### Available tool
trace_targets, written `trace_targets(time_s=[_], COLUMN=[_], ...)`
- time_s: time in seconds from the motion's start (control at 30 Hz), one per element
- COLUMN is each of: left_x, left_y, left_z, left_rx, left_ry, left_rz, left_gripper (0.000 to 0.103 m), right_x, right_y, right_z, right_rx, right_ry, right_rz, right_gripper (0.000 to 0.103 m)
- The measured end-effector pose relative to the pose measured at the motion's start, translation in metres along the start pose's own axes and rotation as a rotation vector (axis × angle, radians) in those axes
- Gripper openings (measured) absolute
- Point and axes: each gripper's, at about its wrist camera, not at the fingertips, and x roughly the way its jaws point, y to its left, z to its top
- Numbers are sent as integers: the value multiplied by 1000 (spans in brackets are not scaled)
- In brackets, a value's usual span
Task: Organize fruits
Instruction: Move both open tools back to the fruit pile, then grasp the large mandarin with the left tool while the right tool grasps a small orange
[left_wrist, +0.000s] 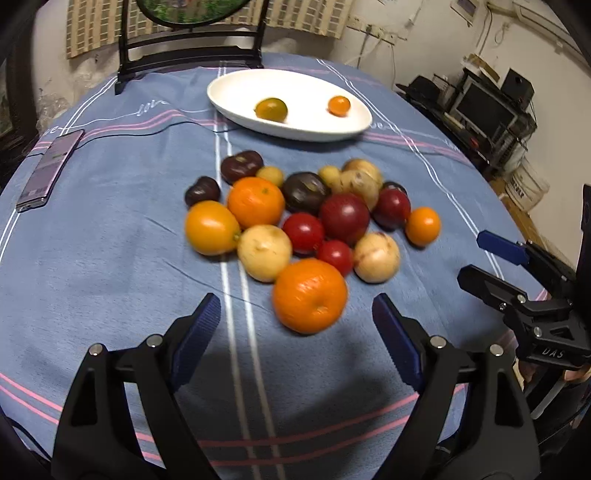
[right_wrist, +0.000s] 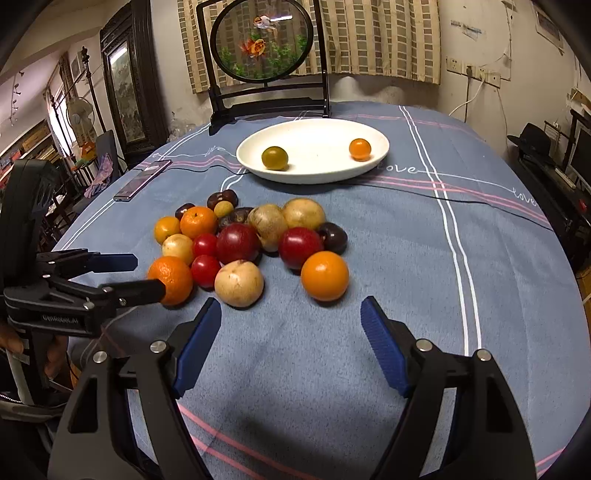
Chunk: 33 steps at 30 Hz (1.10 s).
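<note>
While both claws are hanging open and empty, the fruit pile (left_wrist: 303, 225) is sitting mid-table.
Left gripper (left_wrist: 295, 332) is gaping just near of a big orange (left_wrist: 309, 295); right gripper (right_wrist: 291, 328) is hovering near another orange (right_wrist: 325, 276); 2 small fruits are resting in the far white plate (right_wrist: 376, 147).

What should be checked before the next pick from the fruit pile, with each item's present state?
1. Left gripper open and empty: ok.
2. Right gripper open and empty: ok.
3. Near orange free of the left fingers, unblocked: ok.
4. Smooth orange fruit ahead of the right gripper, at the pile's edge: ok.
5. White plate has room, only two fruits in it: ok.
6. Phone clear of the pile: ok.
</note>
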Motion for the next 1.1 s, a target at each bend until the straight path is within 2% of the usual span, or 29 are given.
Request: trace_targets(time_s=[0.17,0.27,0.33,0.4,0.63,0.8,0.9,0.97,1.03,1.1], left_x=[16,22,28,30,22,6,3,4,4,5], left_y=[-14,-19,-23,-23,-17,-12,-9,-7,-6,-4], left_z=[-3,-3,-3,-3,0,1,2,1,1,1], left_rx=[58,99,134,155,161,162,160,159,158,154], left_ry=[47,40,50,34,28,-18,-24,-22,-20,-17], left_rz=[2,37,47,92,42,49,47,45,40,39], left_gripper=[86,81,58,47,46,46,46,46,46,46], right_x=[3,6,8,9,15,34,41,44,48,53], right_y=[-2,-4,-6,-8,-12,-18,-21,-17,-14,-11], right_z=[-4,-6,-7,-6,-6,-5,-1,4,10,15], right_rx=[11,20,22,26,39,50,74,62,50,34], right_ry=[8,16,20,23,42,120,126,123,123,131], right_rz=[6,12,13,15,3,-99,-113,-116,-96,-118], right_gripper=[78,78,78,78,78,78,78,75,65,61])
